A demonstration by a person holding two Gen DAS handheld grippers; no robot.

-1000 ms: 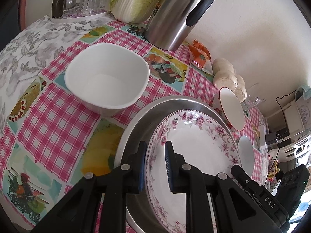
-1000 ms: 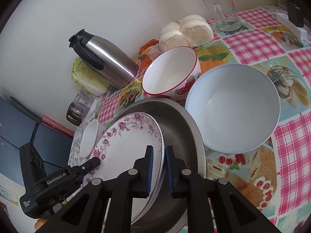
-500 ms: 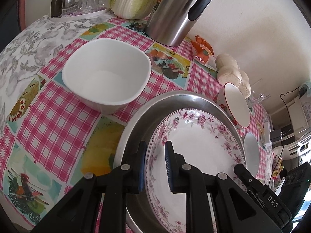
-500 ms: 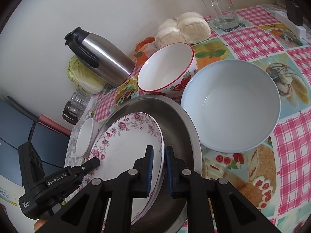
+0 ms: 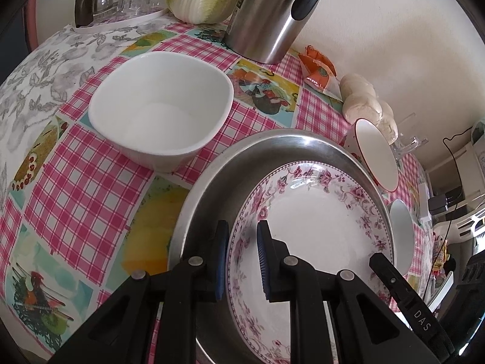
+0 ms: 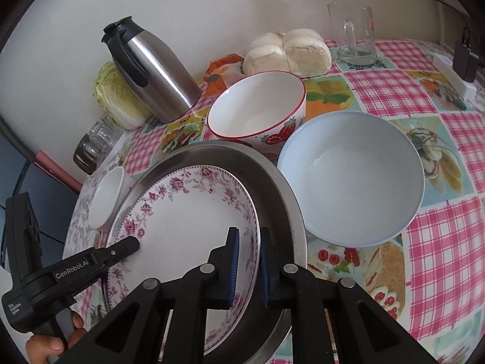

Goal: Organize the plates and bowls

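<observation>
Plates and bowls share a checked tablecloth (image 6: 448, 242), and we go from the biggest piece down. Largest is the steel pan (image 5: 212, 200), and inside it sits the floral plate (image 5: 321, 221), which we hold from both sides: our left gripper (image 5: 241, 261) pinches the rim at about nine o'clock on the plate, our right gripper (image 6: 249, 268) pinches the rim at about three o'clock, each with one pad inside the rim and one outside. Next in size, the pale blue bowl (image 6: 351, 179) stands just beside the pan at three o'clock, the square white bowl (image 5: 160, 115) at ten o'clock, and the strawberry bowl (image 6: 257, 109) at twelve, very close to the pan's edge. Smaller still are the steel jug (image 6: 157, 69), the cabbage (image 6: 118, 100) and the glass mug (image 6: 354, 33) along the wall. To do this step well, we judge it best to keep both hands level with each other, keep both pinches firm, and watch the strawberry bowl's rim.
</observation>
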